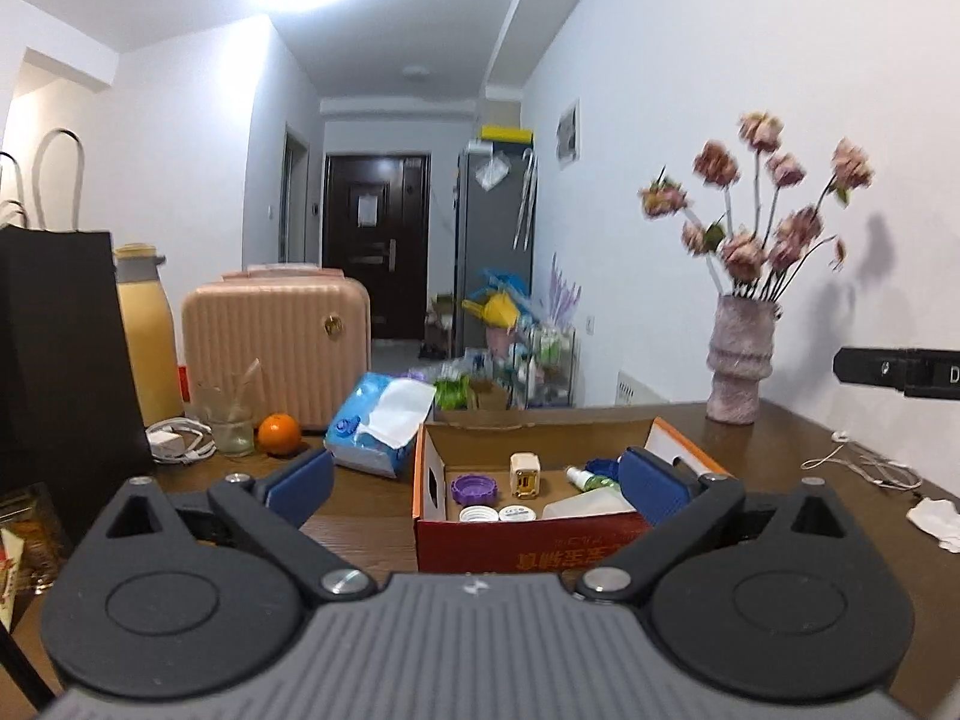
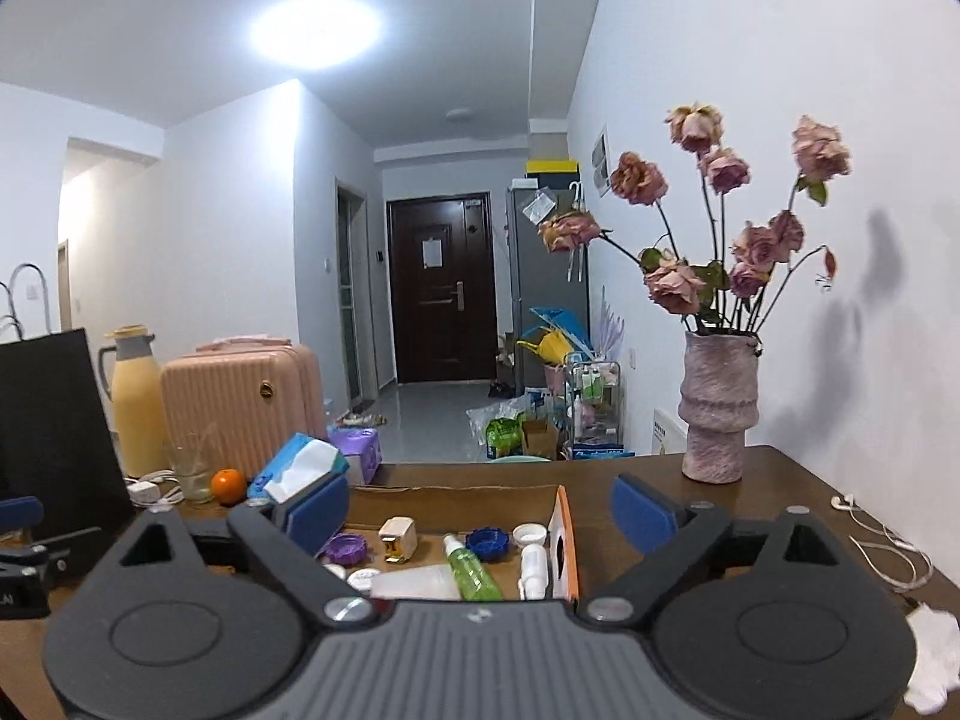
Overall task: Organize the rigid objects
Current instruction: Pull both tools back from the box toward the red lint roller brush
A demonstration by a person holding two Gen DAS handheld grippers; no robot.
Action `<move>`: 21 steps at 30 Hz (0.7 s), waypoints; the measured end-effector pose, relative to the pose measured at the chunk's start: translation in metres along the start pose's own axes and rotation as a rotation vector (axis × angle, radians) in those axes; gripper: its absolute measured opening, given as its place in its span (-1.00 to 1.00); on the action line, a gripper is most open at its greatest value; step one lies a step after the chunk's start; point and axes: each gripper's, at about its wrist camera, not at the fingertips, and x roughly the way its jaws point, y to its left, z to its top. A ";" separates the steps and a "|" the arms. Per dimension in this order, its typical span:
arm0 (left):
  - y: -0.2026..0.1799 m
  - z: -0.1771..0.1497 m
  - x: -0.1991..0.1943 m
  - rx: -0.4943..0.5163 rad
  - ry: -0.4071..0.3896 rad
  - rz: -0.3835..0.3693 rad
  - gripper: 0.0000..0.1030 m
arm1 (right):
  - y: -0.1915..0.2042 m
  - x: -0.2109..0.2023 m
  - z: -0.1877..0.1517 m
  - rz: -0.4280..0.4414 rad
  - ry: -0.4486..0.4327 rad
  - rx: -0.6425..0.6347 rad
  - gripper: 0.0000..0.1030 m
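Observation:
An open cardboard box [image 1: 510, 546] with red and orange sides stands on the brown table [image 1: 360, 516]. Inside lie a purple lid [image 1: 474, 487], a white and gold charger cube [image 1: 525, 474], a green spray bottle [image 2: 474, 570], a blue lid [image 2: 491, 542], white caps [image 1: 480, 514], a small white bottle [image 2: 533, 564] and a translucent tube [image 2: 414, 585]. My left gripper [image 1: 477, 474] hovers in front of the box, open, nothing between its blue pads. My right gripper [image 2: 480, 510] is also open and empty, just before the box [image 2: 567, 546].
A pink vase of dried roses [image 1: 739, 360] stands at the table's far right. To the left are a tissue pack [image 1: 378, 420], an orange [image 1: 279, 433], a glass [image 1: 228, 420], a pink suitcase [image 1: 276, 342] and a black bag [image 1: 60, 360]. Earphone cables [image 1: 864, 462] lie at the right.

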 end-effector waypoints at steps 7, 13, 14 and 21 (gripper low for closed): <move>0.010 -0.050 -0.071 0.001 -0.049 0.021 1.00 | 0.015 -0.060 -0.048 0.038 0.018 0.026 0.89; 0.023 -0.087 -0.104 -0.031 -0.005 0.024 1.00 | 0.028 -0.090 -0.102 0.053 0.065 0.006 0.90; 0.025 -0.088 -0.104 -0.041 0.006 0.040 1.00 | 0.029 -0.092 -0.107 0.045 0.074 -0.011 0.90; 0.029 -0.098 -0.085 -0.085 0.078 0.069 1.00 | 0.028 -0.092 -0.127 -0.015 0.118 -0.055 0.90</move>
